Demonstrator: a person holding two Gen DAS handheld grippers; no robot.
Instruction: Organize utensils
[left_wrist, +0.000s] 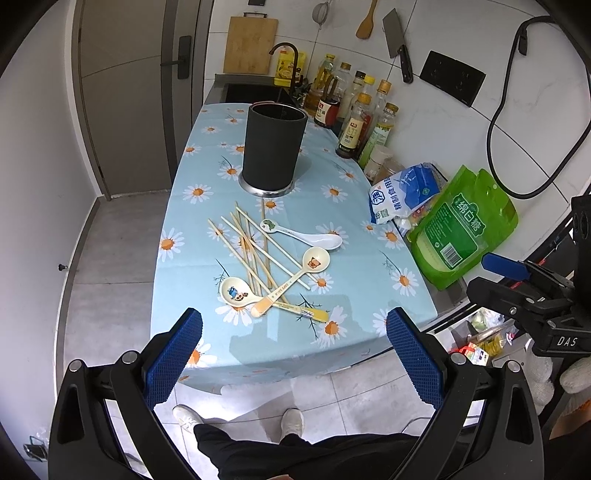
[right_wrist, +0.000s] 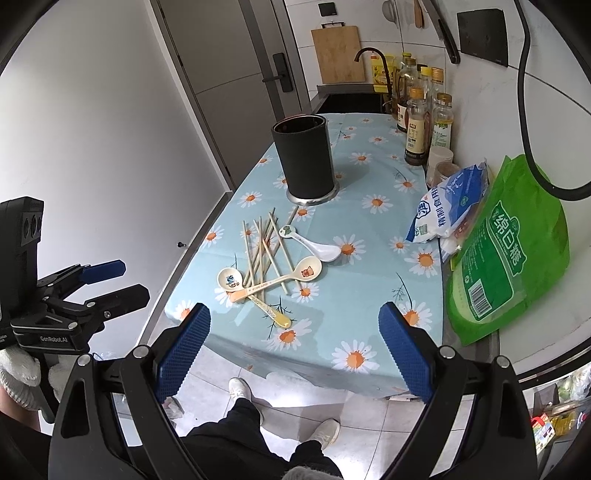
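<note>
A loose heap of pale wooden chopsticks lay crossed over one another near the middle of a narrow counter covered by a light-blue cloth printed with white daisies. Three spoons sat tangled with them: a white ceramic soup spoon with a green mark on its handle, a cream plastic spoon with a pig cartoon in its bowl, and a cream plastic spoon with a blue cartoon whose orange-tipped handle crossed the sticks. One more utensil with a yellow handle end pointed toward the counter's near edge.

Just beyond the heap stood a tall matte black cylindrical holder on a steel base, open at the top and apparently empty, likely the place where everything was meant to go.

The left gripper hung above the near edge of the counter, its blue-padded jaws spread wide and holding nothing. The right gripper hung level beside it, jaws likewise spread and empty, as if poised for a first pick.

Farther right were a blue-and-white salt bag, a green sugar bag and a row of oil and sauce bottles against the white wall. A person's dark trousers and white shoes showed below.
</note>
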